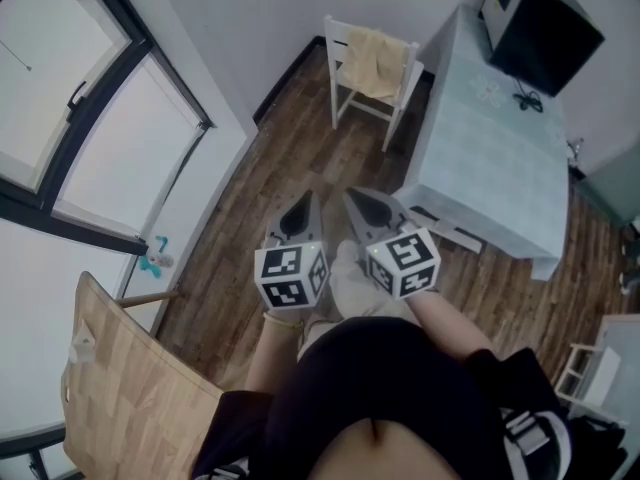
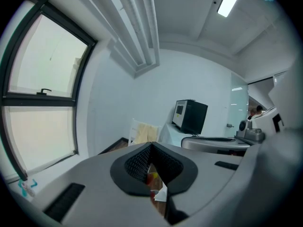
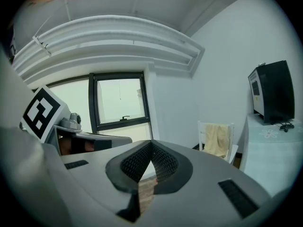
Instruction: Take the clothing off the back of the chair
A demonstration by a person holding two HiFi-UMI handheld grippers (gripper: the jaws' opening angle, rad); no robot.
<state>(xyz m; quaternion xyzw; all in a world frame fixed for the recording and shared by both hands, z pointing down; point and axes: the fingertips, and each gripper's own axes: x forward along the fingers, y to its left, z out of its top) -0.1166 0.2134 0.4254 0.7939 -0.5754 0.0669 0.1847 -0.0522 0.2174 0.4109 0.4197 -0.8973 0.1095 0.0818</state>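
No legible print anywhere: the cubes on the grippers carried only black-and-white square markers, and the front panel of the black box-shaped appliance [image 1: 543, 30] was too small to read. Left gripper [image 1: 303, 206] and right gripper [image 1: 360, 203] were both clenched on nothing, with the jaws meeting tip to tip in each gripper view. They sat side by side over the dark wood plank floor [image 1: 300, 143]. The pale yellow clothing [image 1: 375, 60] hung draped over the back of the white wooden chair [image 1: 352, 96] by the far wall, well apart from both grippers. What kind of garment it was could not be told. The chair stood just beside the corner of the table under a pale blue-green cloth [image 1: 490, 158], which carried the appliance. The table's far end was cut off by the frame. A light wooden board [image 1: 130, 388] at lower left was also cropped. A small teal object [image 1: 153, 258] by the window was too small to identify.
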